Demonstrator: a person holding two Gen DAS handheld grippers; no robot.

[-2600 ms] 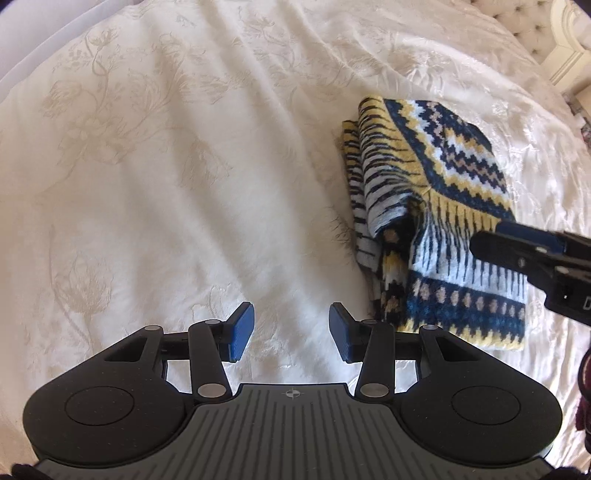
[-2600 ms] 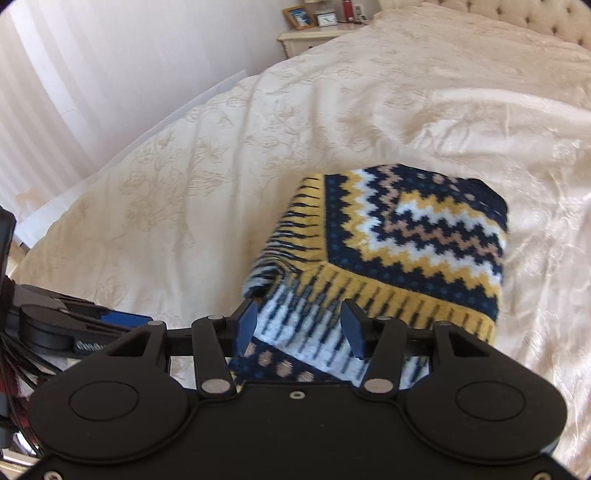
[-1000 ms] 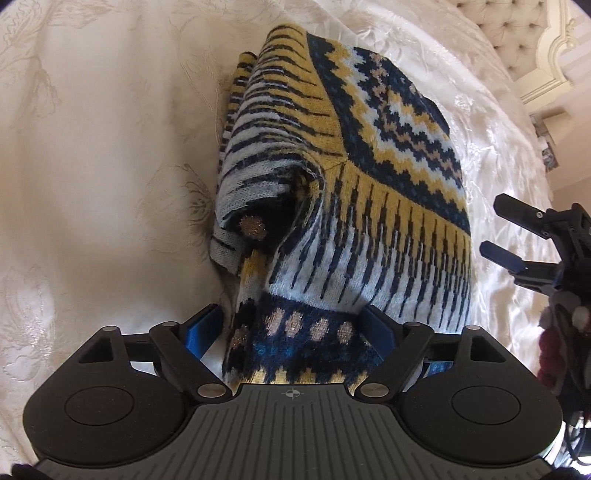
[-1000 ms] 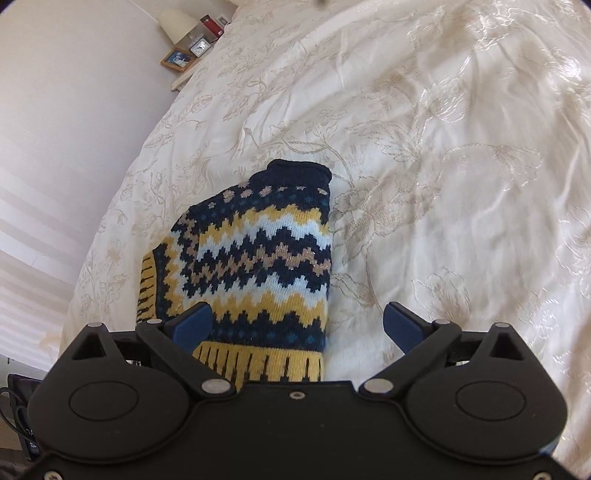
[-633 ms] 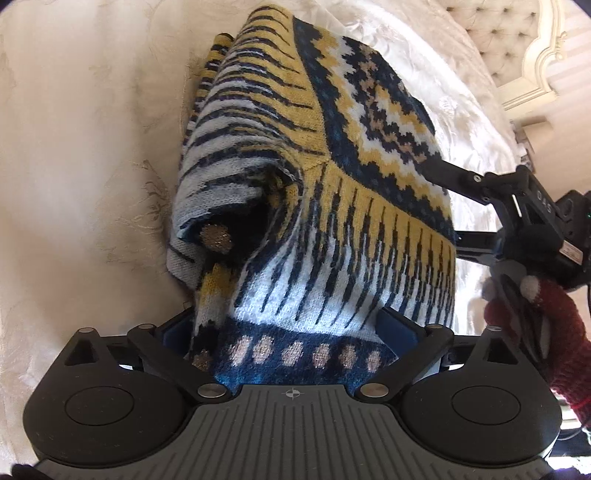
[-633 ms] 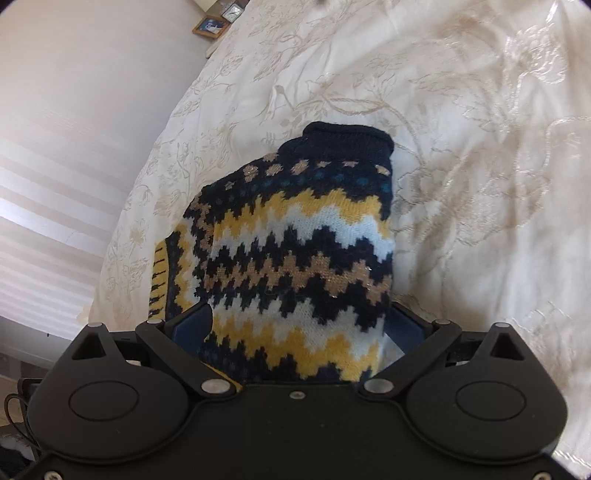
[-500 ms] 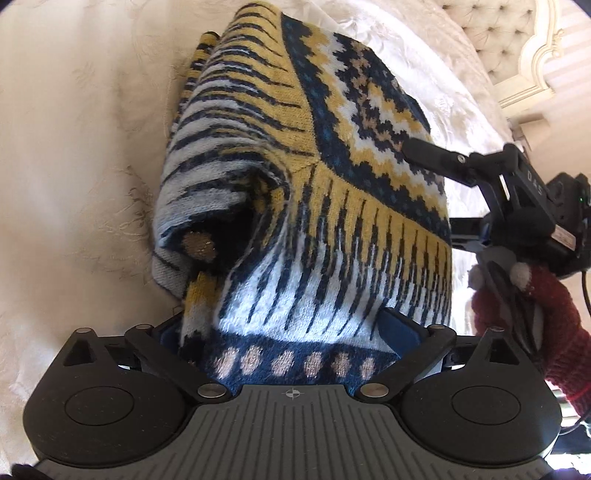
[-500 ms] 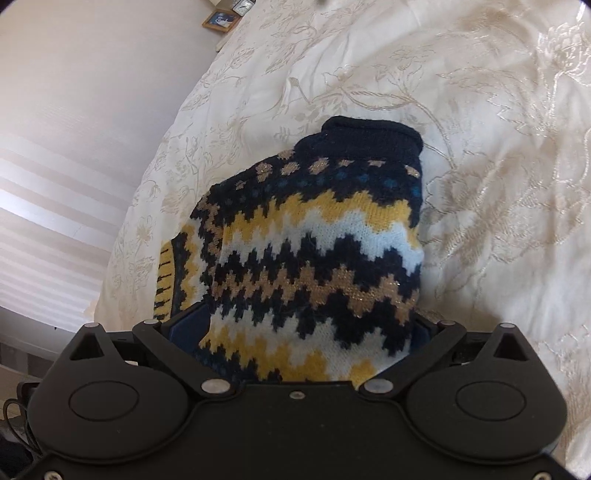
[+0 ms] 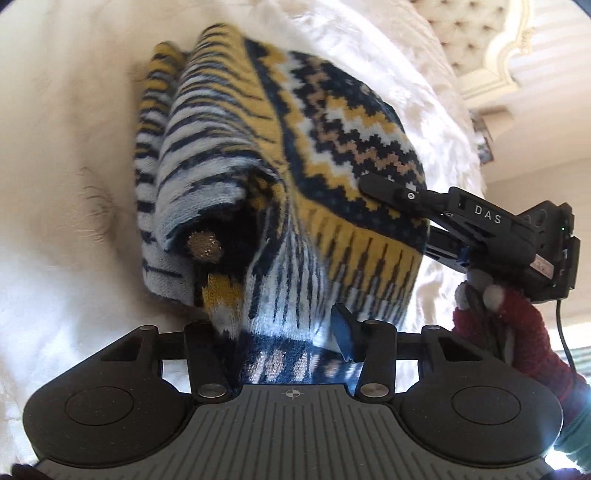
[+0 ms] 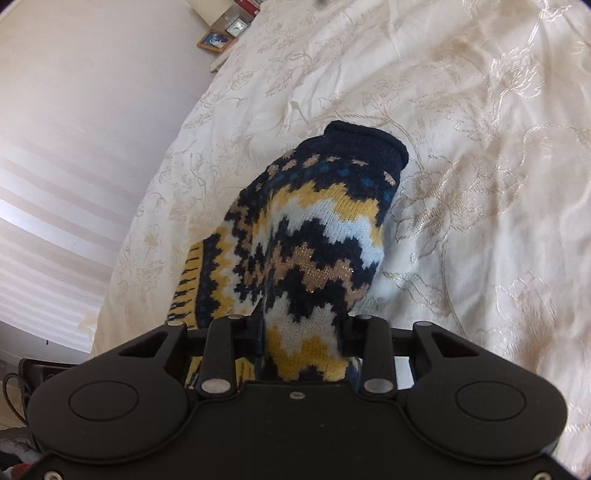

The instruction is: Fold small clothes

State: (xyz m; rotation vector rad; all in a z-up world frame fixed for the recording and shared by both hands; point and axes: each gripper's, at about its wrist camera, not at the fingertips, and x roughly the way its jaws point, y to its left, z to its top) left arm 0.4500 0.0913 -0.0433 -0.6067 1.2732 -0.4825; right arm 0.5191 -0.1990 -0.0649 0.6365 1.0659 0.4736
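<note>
Cream bedspread [image 9: 55, 155] with a pale floral weave fills the left of the left wrist view, and the folded knitted sweater [image 9: 280, 177] sits on it just to the right, bunched and partly raised at its near end. Its pattern runs in navy, yellow, pale blue and tan zigzags and stripes. The left gripper [image 9: 275, 334] has its fingers clenched on the sweater's near hem, the navy band with tan dots pinched between them; one blue pad [image 9: 341, 328] shows at the right, the other is hidden under knit. Further right, the right gripper [image 9: 424, 229] reaches in from the side and bites the sweater's right edge near the yellow band, held by a hand in a dark red glove [image 9: 517, 332]. A tufted headboard [image 9: 465, 33] stands at the top right.

In the right wrist view, a white wall fills the left, with a picture frame [image 10: 216, 40] and a small clock [image 10: 238, 26] at the far end. At centre the sweater [image 10: 310, 240] rises off the bedspread [image 10: 480, 166] toward the camera, its navy collar [image 10: 365, 142] at the far end. The right gripper [image 10: 301, 332] has its fingers closed tight on the near fold, knit squeezed between them.
</note>
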